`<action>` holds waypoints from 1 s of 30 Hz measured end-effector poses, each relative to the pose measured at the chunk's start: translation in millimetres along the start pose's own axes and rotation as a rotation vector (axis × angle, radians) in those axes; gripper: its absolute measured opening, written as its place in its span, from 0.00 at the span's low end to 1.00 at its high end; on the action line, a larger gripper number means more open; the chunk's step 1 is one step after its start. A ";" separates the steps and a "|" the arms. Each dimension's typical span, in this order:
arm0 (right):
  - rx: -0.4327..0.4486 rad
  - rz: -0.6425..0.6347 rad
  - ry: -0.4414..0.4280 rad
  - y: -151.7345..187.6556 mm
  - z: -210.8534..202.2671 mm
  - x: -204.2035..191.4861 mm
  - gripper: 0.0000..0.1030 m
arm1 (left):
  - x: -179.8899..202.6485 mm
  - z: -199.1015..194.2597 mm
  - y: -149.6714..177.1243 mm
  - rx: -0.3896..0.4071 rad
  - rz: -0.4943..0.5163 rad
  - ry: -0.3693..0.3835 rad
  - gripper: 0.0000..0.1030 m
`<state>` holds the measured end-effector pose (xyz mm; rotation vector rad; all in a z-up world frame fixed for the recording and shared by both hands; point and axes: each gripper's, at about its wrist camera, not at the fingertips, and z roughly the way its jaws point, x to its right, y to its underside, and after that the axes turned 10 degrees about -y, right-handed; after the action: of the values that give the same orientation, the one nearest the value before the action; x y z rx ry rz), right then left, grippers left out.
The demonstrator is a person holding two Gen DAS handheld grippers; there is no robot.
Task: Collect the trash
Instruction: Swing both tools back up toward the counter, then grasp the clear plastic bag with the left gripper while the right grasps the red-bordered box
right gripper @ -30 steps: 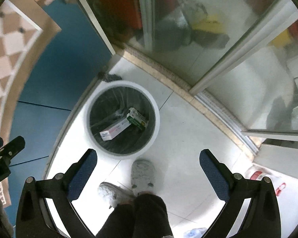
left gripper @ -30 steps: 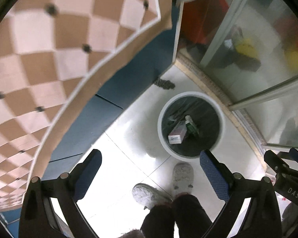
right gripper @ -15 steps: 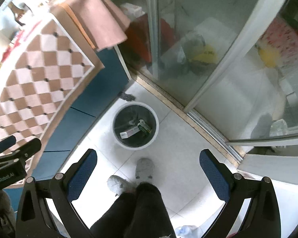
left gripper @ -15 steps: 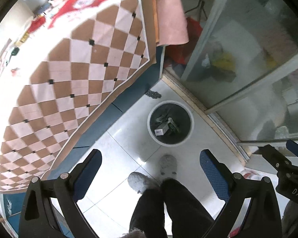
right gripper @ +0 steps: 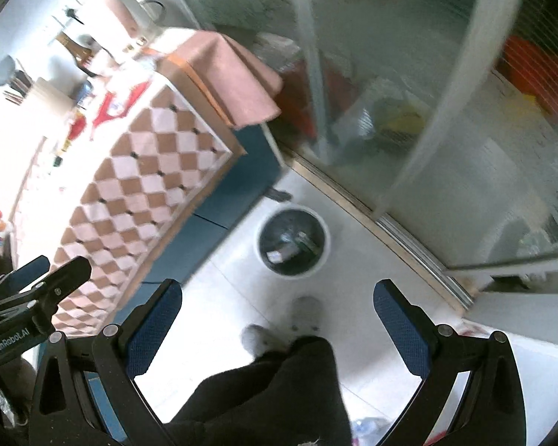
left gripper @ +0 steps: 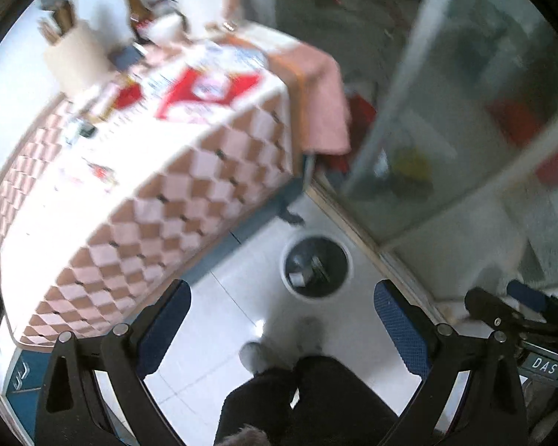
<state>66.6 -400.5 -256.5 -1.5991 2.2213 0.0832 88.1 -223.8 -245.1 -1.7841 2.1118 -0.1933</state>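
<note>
A round white trash bin (left gripper: 348, 260) with a black liner stands on the pale tiled floor, far below both grippers; it also shows in the right wrist view (right gripper: 325, 238). Inside lie a small white box (left gripper: 297, 278) and other bits of trash. My left gripper (left gripper: 282, 319) is open and empty, high above the floor. My right gripper (right gripper: 279, 319) is open and empty too. A checkered table (left gripper: 160, 200) to the left carries a red and white packet (left gripper: 204, 93), bottles and other blurred items.
The person's dark trousers and grey slippers (left gripper: 264, 349) are below the grippers. A glass sliding door (left gripper: 465, 111) runs along the right. A pink cloth (right gripper: 241, 78) hangs over the table's far corner. Blue cabinet fronts (right gripper: 219, 200) sit under the table.
Both grippers have risen well away from the bin, which now looks much smaller. The view has tilted up, bringing the table top and its items into sight. Both stay open and empty.
</note>
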 end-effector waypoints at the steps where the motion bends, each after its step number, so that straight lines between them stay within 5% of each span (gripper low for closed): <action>1: 0.002 -0.009 -0.022 -9.6 1.3 -7.8 1.00 | -16.7 -0.7 -10.2 0.008 -0.037 -0.013 1.00; 7: -0.032 -0.073 -0.161 -70.6 22.7 -85.9 1.00 | -136.0 14.2 -38.8 -0.024 -0.307 -0.106 1.00; 11: -0.048 -0.162 -0.183 -112.3 54.4 -160.5 1.00 | -237.0 58.9 -41.7 -0.132 -0.538 -0.109 1.00; 16: -0.057 -0.183 -0.177 -165.8 114.3 -241.1 1.00 | -324.4 141.3 -53.4 -0.255 -0.769 0.006 0.99; 20: -0.109 -0.201 -0.153 -206.9 177.6 -302.5 1.00 | -338.0 198.5 -76.5 -0.325 -0.803 0.087 0.92; 22: -0.129 -0.221 -0.153 -219.8 203.8 -322.6 1.00 | -335.9 226.3 -88.9 -0.361 -0.760 0.055 0.62; 23: -0.143 -0.233 -0.149 -230.2 220.8 -339.3 1.00 | -334.3 231.0 -93.6 -0.366 -0.742 0.029 0.59; 24: -0.152 -0.238 -0.149 -236.4 231.6 -348.4 1.00 | -333.7 227.6 -100.1 -0.322 -0.721 0.005 0.40; 25: -0.161 -0.242 -0.151 -242.4 242.3 -357.1 1.00 | -332.9 228.0 -107.0 -0.306 -0.673 -0.027 0.02; 28: -0.178 -0.251 -0.152 -261.0 273.4 -387.5 1.00 | -348.0 237.1 -112.1 -0.288 -0.621 -0.037 0.00; 30: -0.196 -0.232 -0.168 -273.4 293.6 -404.8 1.00 | -362.5 241.1 -114.4 -0.270 -0.573 -0.114 0.00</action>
<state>509.3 -49.9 -333.7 -1.8676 1.9371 0.3651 328.7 138.7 -360.7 -2.4624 1.5583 0.0525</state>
